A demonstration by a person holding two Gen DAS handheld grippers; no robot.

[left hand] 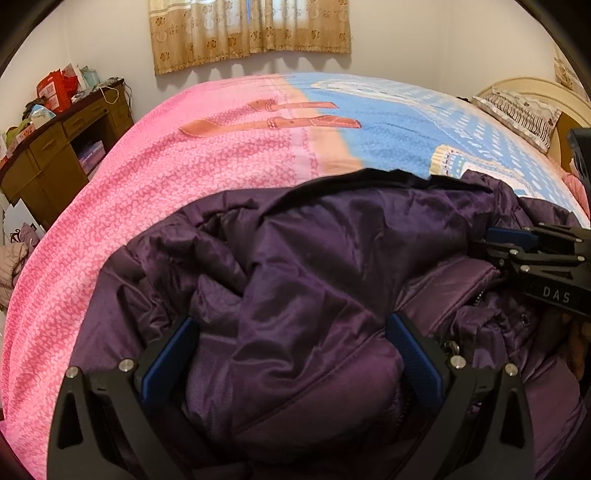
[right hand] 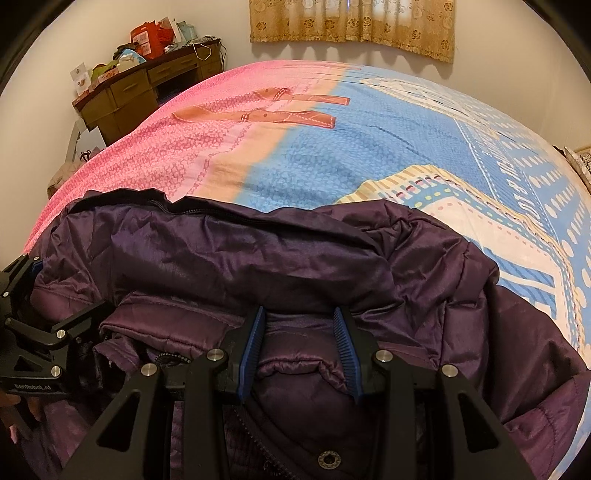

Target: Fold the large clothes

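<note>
A dark purple padded jacket (left hand: 314,258) lies bunched on the near side of the bed, with its zip edge (right hand: 221,214) along the far side. My left gripper (left hand: 291,319) stands wide open over the jacket's left part, and puffy fabric bulges up between its blue pads (left hand: 166,365). My right gripper (right hand: 299,309) has its jaws narrowed on a fold of the jacket (right hand: 295,365), which fills the gap between the pads. Each gripper also shows in the other view: the right gripper (left hand: 491,243) at the jacket's right edge, the left gripper (right hand: 62,291) at its left.
The bed is covered by a pink and blue patterned sheet (left hand: 184,166). A brown desk (left hand: 55,147) piled with boxes stands against the wall beyond the bed's left end. A pillow (left hand: 517,114) and headboard lie at the right. Curtains (right hand: 351,26) hang on the far wall.
</note>
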